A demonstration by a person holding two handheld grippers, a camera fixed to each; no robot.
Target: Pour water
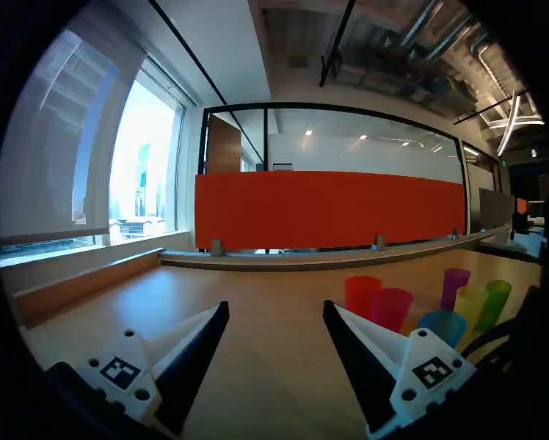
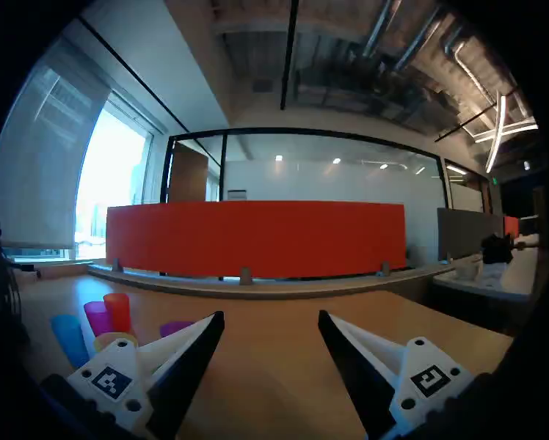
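The wooden desk (image 1: 274, 282) takes up the lower half of the left gripper view. It runs out to a raised lip at 9 o'clock and to the orange partition (image 1: 326, 209) along its far edge at 12 o'clock. Its near part is cut off beneath the fingers. In the right gripper view the desk (image 2: 274, 367) ends at a straight edge at 4 o'clock. Beyond that edge a second surface (image 2: 495, 275) carries small items too blurred to name. The window (image 1: 139, 176) at 10 o'clock is washed out by daylight.

The left hand-held gripper (image 1: 275, 304) has its fingers spread wide apart, clamped on nothing, with bare wood ahead toward the partition. The right hand-held gripper (image 2: 271, 314) is likewise spread apart and grips nothing, with open desk ahead toward 12 o'clock.

The cups stand upright in a close cluster on the desk. In the left gripper view they sit at 4 o'clock, just beyond the right finger. The red cup (image 1: 362, 292) and pink cup (image 1: 392, 308) have their bases hidden by that finger, as does the blue cup (image 1: 443, 326). The yellow cup (image 1: 470, 302), green cup (image 1: 497, 299) and purple cup (image 1: 455, 284) stand behind.

In the right gripper view the cluster lies at 8 o'clock, near the desk's left side. The blue cup (image 2: 69, 339), pink cup (image 2: 98, 317) and red cup (image 2: 117, 309) show beside the left finger. Only the rims of the yellow cup (image 2: 111, 339) and purple cup (image 2: 173, 327) clear the finger. Whether any cup holds water cannot be told.
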